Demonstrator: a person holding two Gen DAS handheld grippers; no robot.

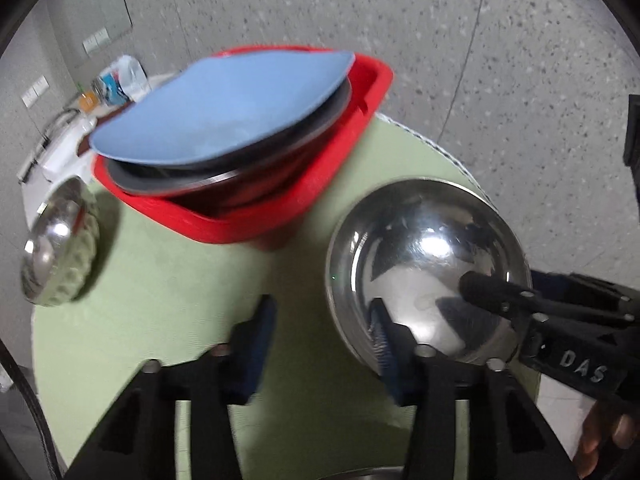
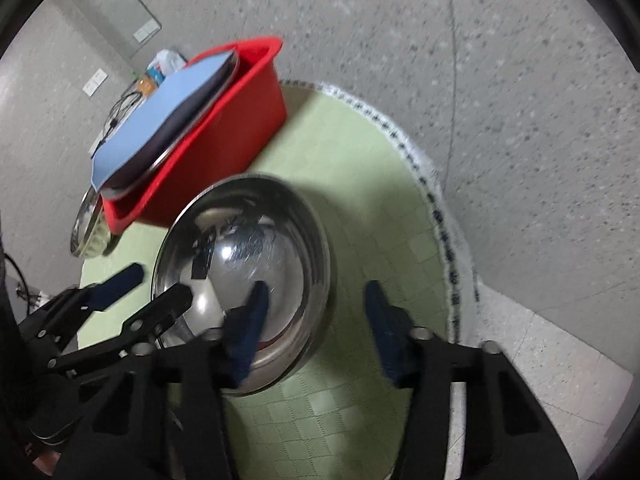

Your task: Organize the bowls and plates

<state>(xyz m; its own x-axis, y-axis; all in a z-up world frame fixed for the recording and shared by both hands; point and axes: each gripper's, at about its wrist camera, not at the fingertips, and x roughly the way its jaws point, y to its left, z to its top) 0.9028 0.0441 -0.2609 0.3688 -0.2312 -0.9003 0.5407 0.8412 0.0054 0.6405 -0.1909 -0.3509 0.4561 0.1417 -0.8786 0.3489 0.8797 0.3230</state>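
A shiny steel bowl (image 1: 424,272) (image 2: 248,256) sits on the round green table (image 1: 160,280) (image 2: 352,184). My left gripper (image 1: 324,340) (image 2: 160,286) is open and straddles the bowl's left rim, one finger inside and one outside. My right gripper (image 2: 316,320) is open and straddles the bowl's right rim; its finger (image 1: 492,288) shows inside the bowl. A red bin (image 1: 304,196) (image 2: 224,148) behind holds a blue plate (image 1: 224,108) (image 2: 152,116) leaning on dark and steel plates. A second steel bowl (image 1: 56,244) (image 2: 86,220) stands at the table's left edge.
The table edge drops to a speckled grey floor (image 1: 480,40) (image 2: 480,80) on the right and behind. A white counter with bottles and cables (image 1: 112,84) (image 2: 156,68) stands at the far left against the wall.
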